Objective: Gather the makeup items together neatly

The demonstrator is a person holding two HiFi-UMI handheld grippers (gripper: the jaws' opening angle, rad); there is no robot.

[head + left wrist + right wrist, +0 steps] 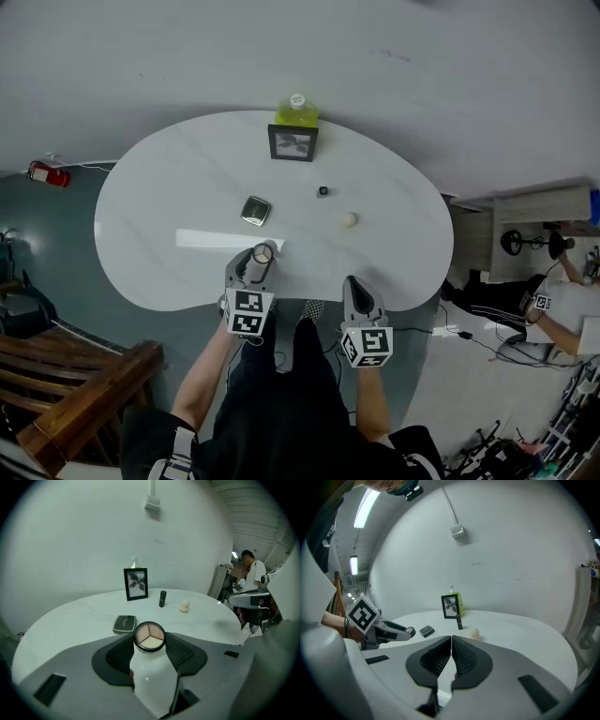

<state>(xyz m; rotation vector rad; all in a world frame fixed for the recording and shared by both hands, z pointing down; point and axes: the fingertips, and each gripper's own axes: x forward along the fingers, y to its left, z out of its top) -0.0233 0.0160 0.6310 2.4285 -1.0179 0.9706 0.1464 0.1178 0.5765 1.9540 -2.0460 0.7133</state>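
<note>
Head view
- Table (159,216): white and rounded, with the makeup items spread well apart on it.
- Left gripper (262,260): held over the table's near edge, with a round compact (263,253) clamped between its jaws.
- Right gripper (355,284): held at the near edge, to the right of the left one, pointing at the table.

Left gripper view
- Jaws: partly spread, with both pads pressed on the sides of the round compact; three powder sections are seen through its top.
- Square compact (124,623): laid flat on the table, just beyond the held one.
- Lipstick (162,598): stood upright further back, with a pale sponge (184,605) near it on the right.
- Photo frame (136,584): stood upright at the far edge, left of the lipstick.

Right gripper view
- Jaws: brought together, with nothing between them.
- Bottle (460,604): yellow-green, seen just behind the photo frame at the far edge.
- Other items: the lipstick, sponge and square compact are seen apart on the table beyond the jaws.
</note>
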